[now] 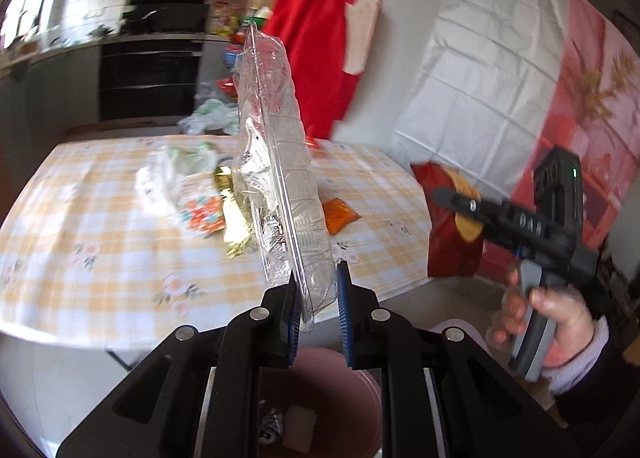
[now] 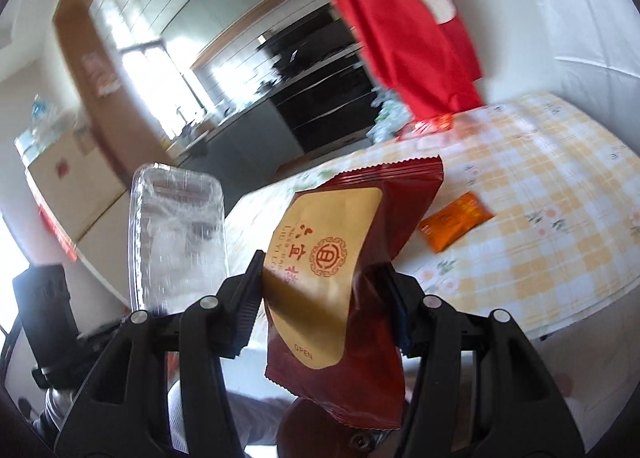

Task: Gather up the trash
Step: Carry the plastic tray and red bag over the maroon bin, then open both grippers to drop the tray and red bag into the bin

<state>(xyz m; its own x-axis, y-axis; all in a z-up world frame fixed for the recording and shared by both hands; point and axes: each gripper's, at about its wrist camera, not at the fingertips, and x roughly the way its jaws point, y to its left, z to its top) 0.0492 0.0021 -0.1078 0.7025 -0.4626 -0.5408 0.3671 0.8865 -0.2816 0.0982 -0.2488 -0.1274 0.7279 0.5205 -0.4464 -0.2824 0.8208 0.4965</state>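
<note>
Left gripper (image 1: 318, 314) clamped on the lower edge of a clear plastic tray (image 1: 276, 154), both blue pads pressed against it. Tray stands on edge, tilted, raised above the table (image 1: 80, 218); crumpled film clings to it. Directly below the gripper sits a pink bin (image 1: 320, 390) with a few scraps inside, one pale, one silvery.

Right gripper (image 2: 324, 298) closed on a dark red snack wrapper (image 2: 344, 258) with a tan label; wrapper held upright in the air, off the table edge. Same wrapper seen from the left wrist view to the right of the table, with the right hand (image 1: 556, 326) on the grey handle.

On the checked yellow tablecloth: an orange sachet (image 1: 340, 214) lying flat near the right edge, a gold foil piece (image 1: 236, 218), a white plastic bag (image 1: 168, 178) with orange-and-teal print beside it. Foil and bag partly hidden behind the tray. More bags at the far end of the table, blurred. Red cloth (image 1: 320, 30) hangs behind.
</note>
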